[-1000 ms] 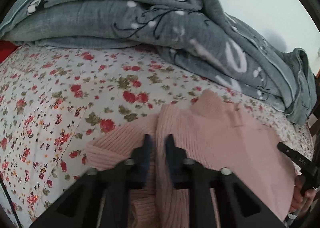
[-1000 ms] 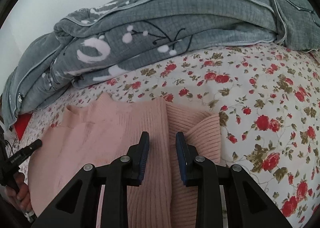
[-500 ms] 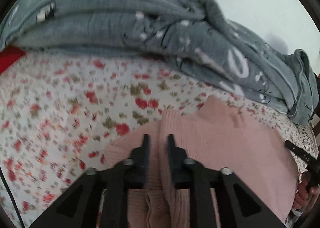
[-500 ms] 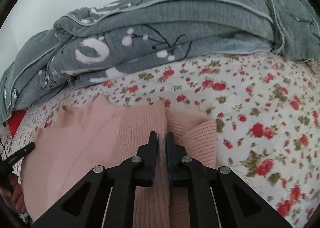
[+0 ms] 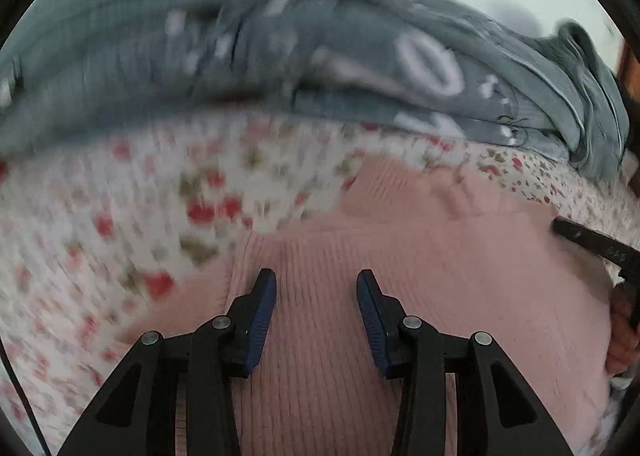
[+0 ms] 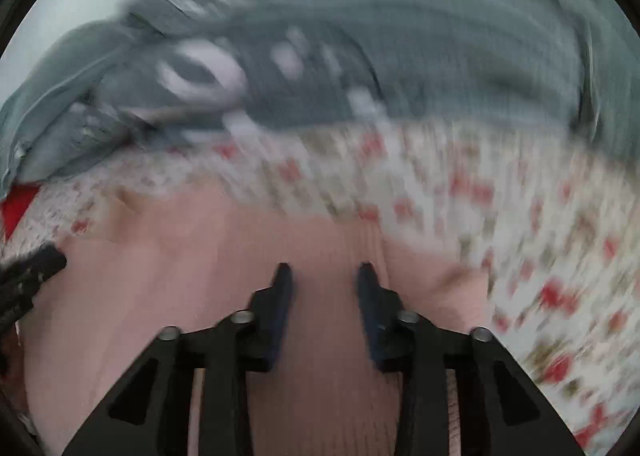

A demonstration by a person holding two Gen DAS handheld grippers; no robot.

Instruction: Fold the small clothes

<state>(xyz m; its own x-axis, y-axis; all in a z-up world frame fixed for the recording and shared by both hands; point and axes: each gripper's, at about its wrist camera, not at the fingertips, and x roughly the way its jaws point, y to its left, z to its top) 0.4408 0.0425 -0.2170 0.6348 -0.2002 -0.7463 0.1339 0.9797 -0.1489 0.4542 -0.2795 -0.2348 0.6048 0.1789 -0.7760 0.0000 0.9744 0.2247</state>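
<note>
A pink ribbed knit garment (image 5: pixel 420 264) lies on a flowered bedsheet (image 5: pixel 120 195); it also shows in the right wrist view (image 6: pixel 200 264). My left gripper (image 5: pixel 316 280) is open, its jaws wide apart over the pink knit with nothing between them. My right gripper (image 6: pixel 324 272) is open too, above the garment's right part. The right gripper's tip (image 5: pixel 592 240) shows at the right edge of the left wrist view, and the left gripper's tip (image 6: pixel 28 276) at the left edge of the right wrist view. Both views are blurred by motion.
A bulky grey quilt (image 5: pixel 280 55) with white print is heaped along the back of the bed, also in the right wrist view (image 6: pixel 360 63). A red item (image 6: pixel 16 207) pokes out under it at the left. A pale wall is behind.
Both grippers, shut on folds of the pink garment half a second ago, have opened and let go. The sleeves now lie folded in over the body. Both cameras are moving.
</note>
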